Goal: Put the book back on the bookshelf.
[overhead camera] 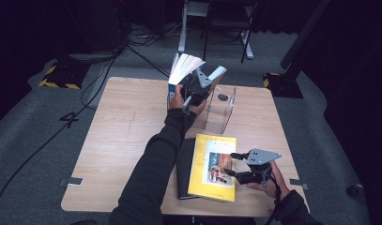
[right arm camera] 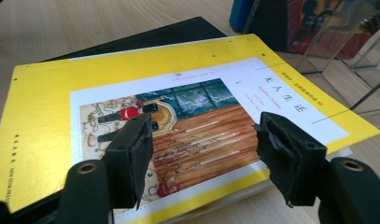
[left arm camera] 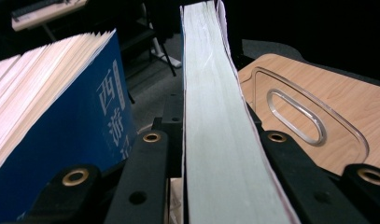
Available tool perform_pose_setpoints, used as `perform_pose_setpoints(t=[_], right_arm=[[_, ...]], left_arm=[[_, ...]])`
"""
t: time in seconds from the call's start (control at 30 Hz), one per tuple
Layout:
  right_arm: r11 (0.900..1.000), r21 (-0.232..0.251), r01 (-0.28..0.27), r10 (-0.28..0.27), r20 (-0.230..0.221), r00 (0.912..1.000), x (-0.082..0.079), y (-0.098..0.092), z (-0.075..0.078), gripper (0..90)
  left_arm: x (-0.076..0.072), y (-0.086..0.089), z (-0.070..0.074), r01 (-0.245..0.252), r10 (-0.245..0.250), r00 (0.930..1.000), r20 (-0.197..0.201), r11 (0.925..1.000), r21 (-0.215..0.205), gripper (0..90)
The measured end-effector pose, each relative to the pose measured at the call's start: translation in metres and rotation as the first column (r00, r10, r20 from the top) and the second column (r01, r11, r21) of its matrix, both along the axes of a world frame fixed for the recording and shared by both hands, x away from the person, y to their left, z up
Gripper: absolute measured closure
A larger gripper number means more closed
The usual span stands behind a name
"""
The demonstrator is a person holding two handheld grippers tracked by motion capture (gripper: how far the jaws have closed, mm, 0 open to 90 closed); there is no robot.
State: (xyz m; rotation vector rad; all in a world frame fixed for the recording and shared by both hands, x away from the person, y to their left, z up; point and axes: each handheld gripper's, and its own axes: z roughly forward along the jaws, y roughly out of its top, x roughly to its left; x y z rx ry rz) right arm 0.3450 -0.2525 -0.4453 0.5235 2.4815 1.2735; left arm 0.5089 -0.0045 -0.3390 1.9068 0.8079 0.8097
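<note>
Books mid-transfer: left gripper (overhead camera: 196,86) jaws clamp a pale-edged book (left arm camera: 220,140) near the clear stand (overhead camera: 220,112) at the surface's far edge; right gripper (overhead camera: 233,164) jaws hang open, empty, over the yellow book (overhead camera: 212,166), not yet moved.

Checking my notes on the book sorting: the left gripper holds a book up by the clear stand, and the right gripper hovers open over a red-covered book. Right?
Not quite: the book under the right gripper has a yellow cover, as the right gripper view shows. The left gripper does hold a book by the clear stand.

Black book (overhead camera: 183,168) mostly under yellow book (overhead camera: 214,166)
</note>
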Motion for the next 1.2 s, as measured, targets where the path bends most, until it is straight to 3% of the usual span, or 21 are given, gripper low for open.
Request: perform_pose_setpoints(t=[0.23,0.5,0.63,0.8,0.87,1.0,1.2], right_arm=[[1.0,0.001,0.0,0.0,0.001,1.0,0.0,-0.001,0.0,36.5],[1.0,0.009,-0.001,0.001,-0.011,0.9999,0.002,-0.002,-0.001,36.6],[1.0,0.018,0.01,-0.01,-0.016,0.9998,0.004,-0.005,-0.002,36.5],[1.0,0.016,0.016,-0.015,-0.016,0.9998,0.004,-0.006,-0.002,35.9],[1.0,0.012,0.018,-0.018,-0.017,0.9997,0.004,-0.007,-0.002,35.8],[0.999,0.016,0.039,-0.039,-0.023,0.999,0.005,-0.011,-0.003,35.8],[0.999,0.013,0.039,-0.038,-0.025,0.999,0.006,-0.013,-0.004,36.5]], left_arm=[[0.009,0.0,-0.003,-0.05,0.05,0.9985,0.023,0.9987,-0.012,73.6],[0.017,0.005,-0.004,-0.117,0.119,0.9922,0.036,0.9915,-0.057,72.3],[0.015,0.012,-0.005,-0.169,0.172,0.9846,0.031,0.9817,-0.089,69.6],[0.013,0.017,-0.004,-0.183,0.186,0.982,0.031,0.9794,-0.084,66.3],[0.011,0.018,-0.003,-0.173,0.176,0.9841,0.022,0.9793,-0.105,66.3],[0.006,0.019,-0.003,-0.153,0.157,0.9868,0.04,0.9855,-0.072,65.3],[0.004,0.024,-0.003,-0.149,0.151,0.9874,0.046,0.9878,-0.045,64.6]])
